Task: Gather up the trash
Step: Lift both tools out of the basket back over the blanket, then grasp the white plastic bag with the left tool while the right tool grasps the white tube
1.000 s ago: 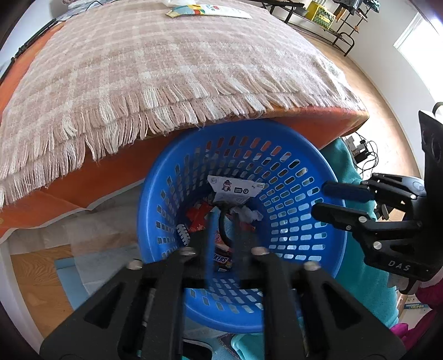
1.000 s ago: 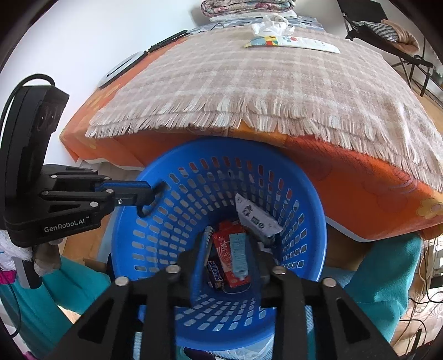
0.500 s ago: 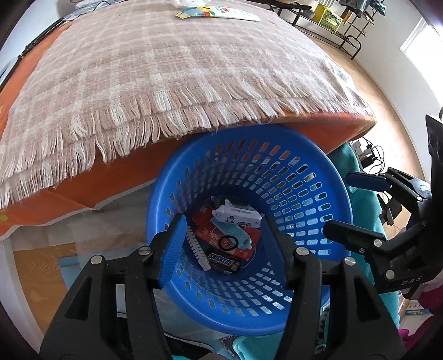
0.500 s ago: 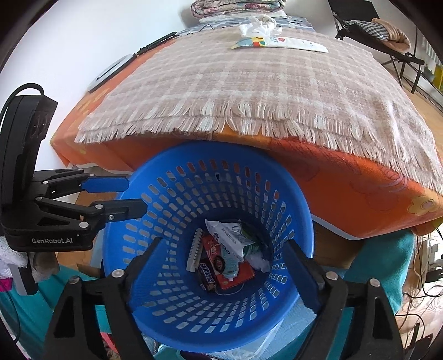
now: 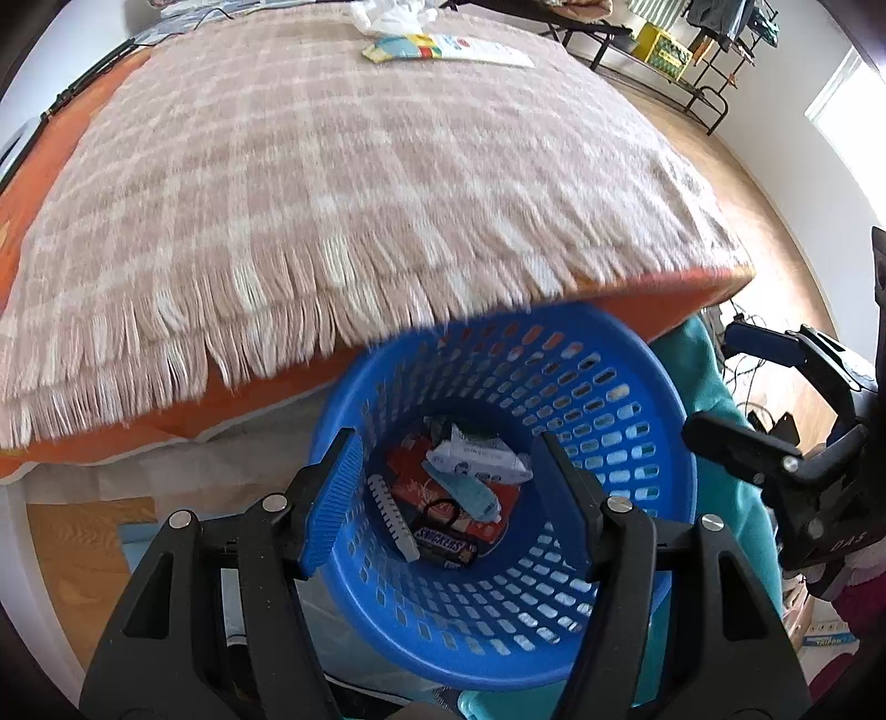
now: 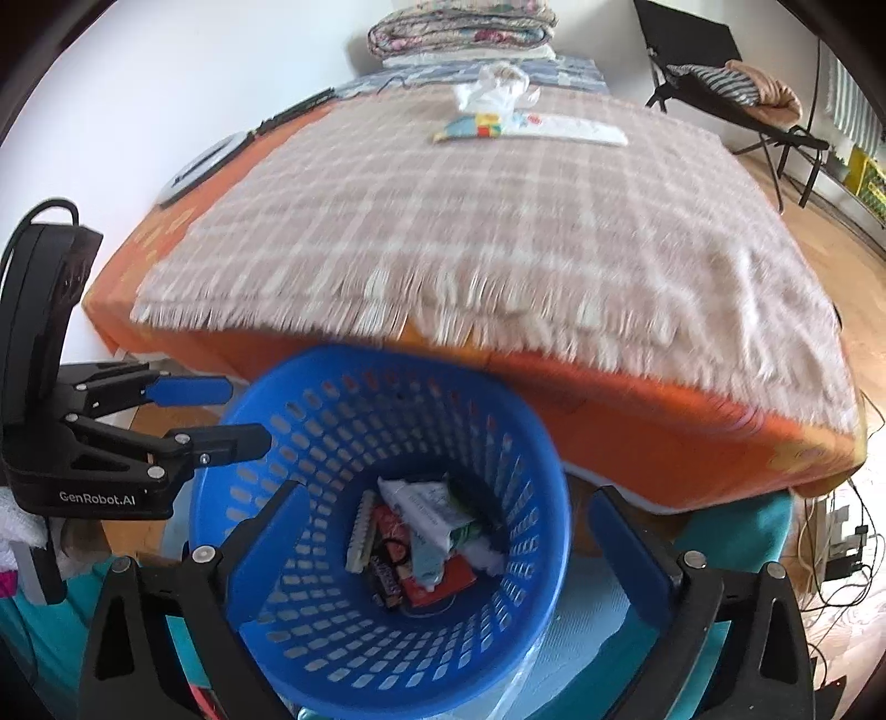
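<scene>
A blue perforated basket [image 5: 626,426] stands on the floor against the bed; it also shows in the right wrist view [image 6: 310,437]. Several wrappers lie in its bottom: a white wipes pack [image 5: 479,457], a red packet [image 5: 410,487], a Snickers bar [image 5: 446,549]. The same heap [image 6: 421,537] shows in the right wrist view. My left gripper [image 5: 448,498] is open and empty above the basket. My right gripper [image 6: 443,531] is open and empty above it too. A flat colourful package [image 5: 443,50] and a crumpled white plastic bag [image 6: 493,88] lie at the bed's far end.
A fringed beige plaid blanket [image 5: 310,166] covers the orange bed [image 6: 664,421]. Teal cloth [image 5: 714,387] lies right of the basket. Folded bedding [image 6: 459,27] is stacked at the bed's head. A folding chair [image 6: 720,72] and racks stand on the wooden floor at right.
Both grippers opened and let their wrappers fall into the basket. Both have since risen and pulled back, so more of the bed shows.
</scene>
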`<state>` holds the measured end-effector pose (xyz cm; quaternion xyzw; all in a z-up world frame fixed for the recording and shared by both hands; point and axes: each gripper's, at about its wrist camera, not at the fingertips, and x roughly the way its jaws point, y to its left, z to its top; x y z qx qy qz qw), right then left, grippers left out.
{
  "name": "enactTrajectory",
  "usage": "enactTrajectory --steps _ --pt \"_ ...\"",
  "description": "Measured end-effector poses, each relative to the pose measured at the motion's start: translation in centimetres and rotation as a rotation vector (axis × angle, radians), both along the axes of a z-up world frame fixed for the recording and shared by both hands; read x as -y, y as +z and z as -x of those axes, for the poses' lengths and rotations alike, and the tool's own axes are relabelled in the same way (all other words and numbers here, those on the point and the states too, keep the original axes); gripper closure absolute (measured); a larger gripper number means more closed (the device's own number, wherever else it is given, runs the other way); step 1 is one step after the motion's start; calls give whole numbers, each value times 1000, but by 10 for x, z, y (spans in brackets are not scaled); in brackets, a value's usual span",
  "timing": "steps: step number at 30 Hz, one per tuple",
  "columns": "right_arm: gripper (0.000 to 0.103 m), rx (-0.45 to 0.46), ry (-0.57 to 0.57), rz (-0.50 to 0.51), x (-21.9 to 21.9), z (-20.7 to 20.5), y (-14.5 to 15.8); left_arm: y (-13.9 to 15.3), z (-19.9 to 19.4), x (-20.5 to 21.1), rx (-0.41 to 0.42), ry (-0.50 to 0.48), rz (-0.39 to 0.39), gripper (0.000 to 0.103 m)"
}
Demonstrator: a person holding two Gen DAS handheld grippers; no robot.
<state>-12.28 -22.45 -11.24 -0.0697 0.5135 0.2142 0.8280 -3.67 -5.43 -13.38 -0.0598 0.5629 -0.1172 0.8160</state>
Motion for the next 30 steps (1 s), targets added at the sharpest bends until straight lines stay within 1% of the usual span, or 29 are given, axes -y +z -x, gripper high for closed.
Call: enactTrajectory --steps 6,11,13,15,19,22,23,25,27,30 --pt "1 53 -26 -31 7 -26 22 21 -24 -6 37 24 19 38" --pt "1 148 -25 -52 15 -58 46 42 -52 -14 71 51 53 38" --pt "1 189 -22 -93 18 -76 57 48 -63 -17 90 65 56 38" --pt "1 206 -18 -119 20 -96 65 54 -77 -21 111 69 48 38" --pt "1 243 -5 -122 17 -132 77 63 -110 -30 143 87 50 38" --pt "1 244 31 -117 11 -162 84 69 -139 -39 170 109 58 38" --pt "1 233 48 -109 7 -176 85 71 -148 -41 178 115 64 38" --pt "4 207 70 -102 3 -196 85 73 -168 -47 193 130 85 38" --pt "10 181 103 -111 -2 -222 83 74 -188 -54 204 149 110 38" --pt "14 159 130 -115 -9 -258 77 73 -219 -66 209 185 137 38"
